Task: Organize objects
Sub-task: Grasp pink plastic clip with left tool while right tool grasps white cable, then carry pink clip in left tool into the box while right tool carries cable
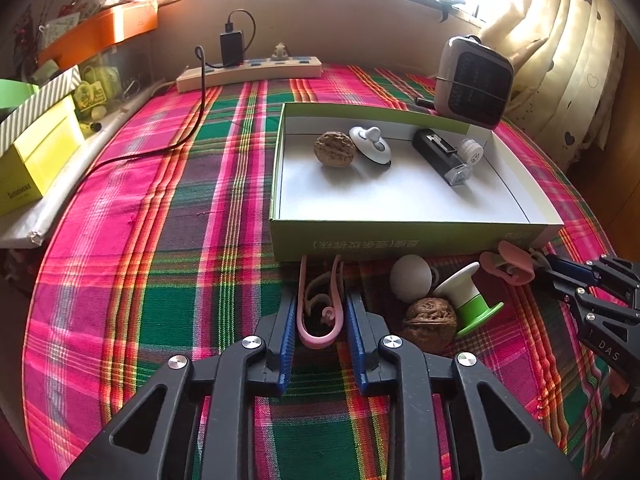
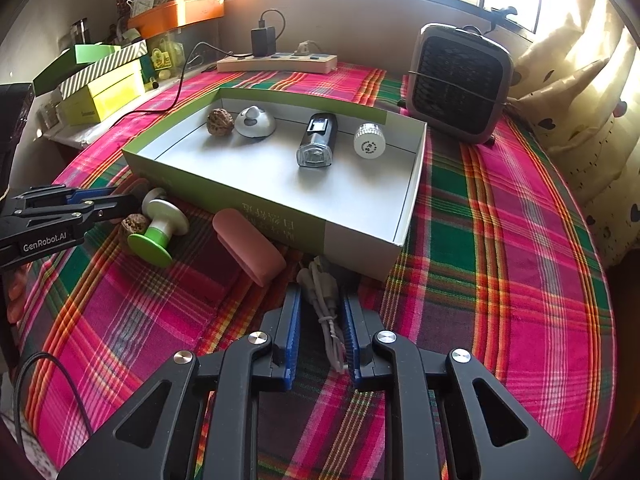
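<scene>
On my left camera the left gripper (image 1: 320, 312) straddles a pink looped clip (image 1: 320, 312) lying on the plaid cloth (image 1: 160, 240) just in front of the box (image 1: 400, 236); the blue ribbed pads sit either side of it, narrow, but I cannot tell whether they press it. My right camera shows what the left one barely catches: the right gripper (image 2: 320, 320) flanks a grey bundled cable (image 2: 326, 300) (tied with a thin band), its pads also close-set, contact unclear.

Only the left view shows the round white ball (image 1: 410, 278) beside a wrinkled walnut (image 1: 430, 322) and a green-and-white spool (image 1: 468, 296); in the right view the ball is hidden behind the left gripper. The right view gives the soft pink case (image 2: 250, 246) whole, rounded and matte, touching the box's front wall.

Inside the shallow white-lined cardboard box lie a second walnut (image 2: 219, 121), a glossy white domed knob (image 2: 255, 122), a black bike light (image 2: 317, 140) with a clear lens, and a ribbed white cap (image 2: 369, 141). Behind stand a grilled fan (image 2: 460, 84) and a power strip (image 2: 276, 63).
</scene>
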Available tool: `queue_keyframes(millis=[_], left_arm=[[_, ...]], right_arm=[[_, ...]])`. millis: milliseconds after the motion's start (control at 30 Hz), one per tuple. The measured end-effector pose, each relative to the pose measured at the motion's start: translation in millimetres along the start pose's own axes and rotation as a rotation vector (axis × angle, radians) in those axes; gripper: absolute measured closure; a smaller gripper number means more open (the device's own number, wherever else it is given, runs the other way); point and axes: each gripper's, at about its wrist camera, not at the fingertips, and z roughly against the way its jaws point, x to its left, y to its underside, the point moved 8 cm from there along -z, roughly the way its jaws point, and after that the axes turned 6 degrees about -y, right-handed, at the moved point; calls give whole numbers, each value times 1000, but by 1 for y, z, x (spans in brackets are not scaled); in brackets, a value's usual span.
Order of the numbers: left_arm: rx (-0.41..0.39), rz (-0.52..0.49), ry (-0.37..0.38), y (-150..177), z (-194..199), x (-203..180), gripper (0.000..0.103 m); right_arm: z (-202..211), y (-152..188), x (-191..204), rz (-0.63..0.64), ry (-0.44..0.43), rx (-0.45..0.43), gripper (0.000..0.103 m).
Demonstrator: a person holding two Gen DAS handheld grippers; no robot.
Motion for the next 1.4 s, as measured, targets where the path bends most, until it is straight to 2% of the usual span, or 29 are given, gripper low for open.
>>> queue_keyframes(millis=[533, 833, 1133, 1400], left_arm=[[-10, 20, 19, 0, 8, -1, 81], [-76, 34, 36, -16, 32, -2, 81], [-105, 31, 63, -40, 39, -6, 81], [-112, 17, 75, -59, 32, -13, 81]], right_arm=[[7, 1, -1, -57, -17, -23, 84], [24, -6, -2, -114, -39, -73, 84], [42, -30, -7, -147, -24, -138, 84], [39, -56, -9, -146, -5, -160, 84]])
